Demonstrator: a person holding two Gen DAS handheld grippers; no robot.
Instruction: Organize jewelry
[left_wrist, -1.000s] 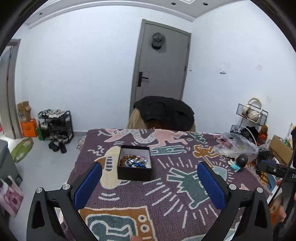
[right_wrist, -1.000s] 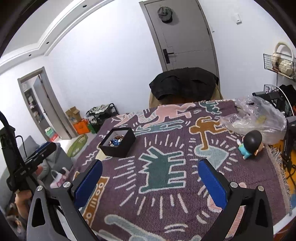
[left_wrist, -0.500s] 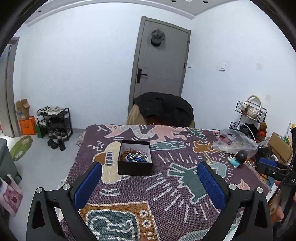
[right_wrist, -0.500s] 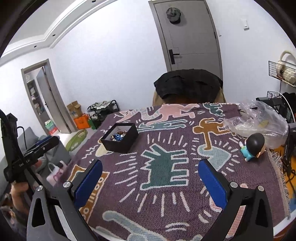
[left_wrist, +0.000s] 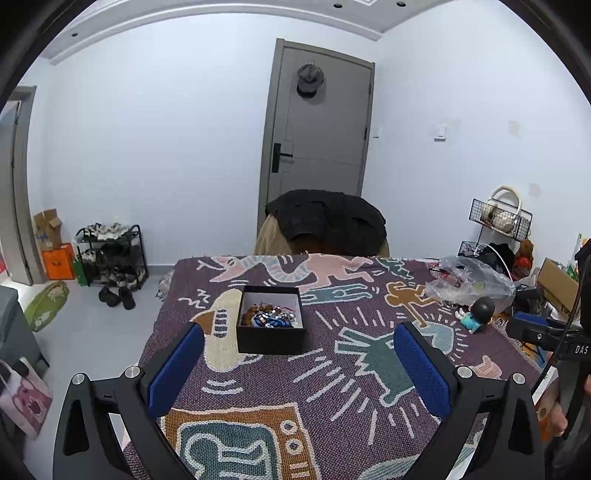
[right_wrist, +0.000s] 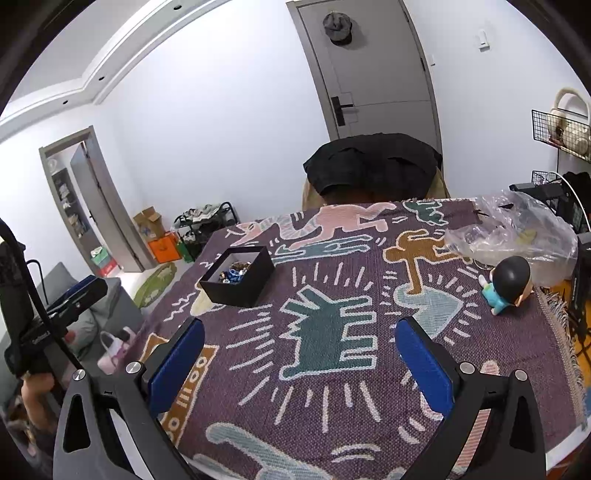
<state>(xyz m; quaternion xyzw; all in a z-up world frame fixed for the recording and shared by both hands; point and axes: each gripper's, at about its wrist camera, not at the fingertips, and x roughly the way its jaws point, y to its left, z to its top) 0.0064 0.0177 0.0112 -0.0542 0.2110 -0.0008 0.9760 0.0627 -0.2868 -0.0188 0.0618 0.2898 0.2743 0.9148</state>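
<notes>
Presently, the jewelry (left_wrist: 271, 316) is lying heaped inside the black box (left_wrist: 270, 334) on the desk (left_wrist: 332, 387), fitting sorting either finished or pending, while the left gripper (left_wrist: 295, 365) and right gripper (right_wrist: 299, 363) are hovering wide and empty.

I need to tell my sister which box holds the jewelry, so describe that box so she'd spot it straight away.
Find the table covered by the purple cartoon-figure blanket, in front of the grey door. On its left half sits a small black open-topped box with a pale lining, heaped with beads and trinkets. Its neighbours, a clear plastic bag and a black-haired figurine, lie at the right edge.
</notes>
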